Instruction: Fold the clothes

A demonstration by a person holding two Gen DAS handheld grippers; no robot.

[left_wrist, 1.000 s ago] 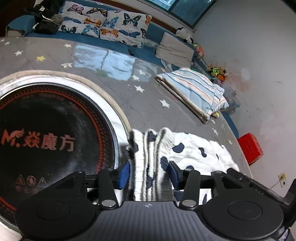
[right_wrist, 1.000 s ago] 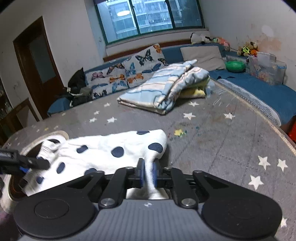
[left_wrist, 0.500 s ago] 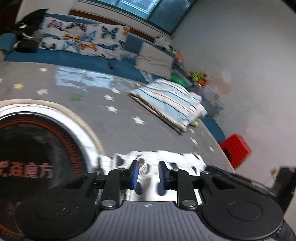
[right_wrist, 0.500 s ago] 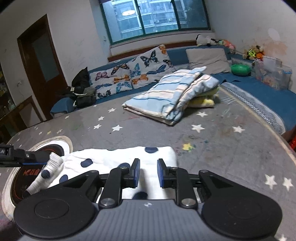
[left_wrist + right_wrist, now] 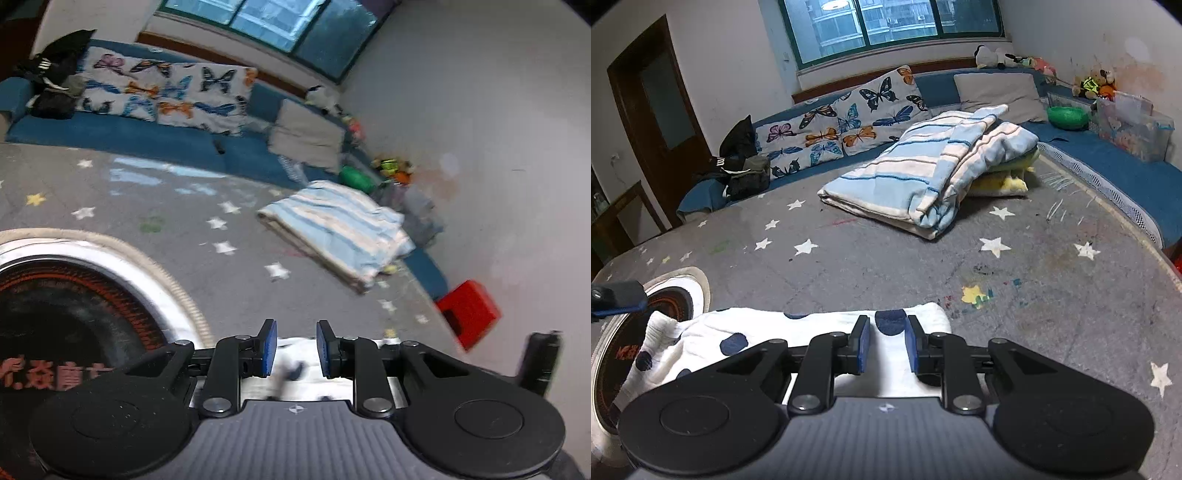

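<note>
A white garment with dark blue dots (image 5: 798,343) lies folded on the grey star-patterned table (image 5: 886,258), its left end over the round black hotplate (image 5: 670,302). My right gripper (image 5: 886,347) is open and empty, lifted just above the garment's right end. My left gripper (image 5: 293,349) is open and empty above the garment (image 5: 295,363), which shows blurred under its fingers. The left gripper's tip also shows at the left edge of the right wrist view (image 5: 617,297).
A folded blue-and-white striped blanket (image 5: 931,177) lies on the far side of the table over a yellow item (image 5: 1004,182). A blue bench with butterfly cushions (image 5: 849,122) runs behind. A red stool (image 5: 469,314) stands off the table's right edge. A green bowl (image 5: 1067,116) sits on the bench.
Both grippers have let go of the dotted garment and opened. They have lifted and drawn back, and the garment now lies flat on the table.
</note>
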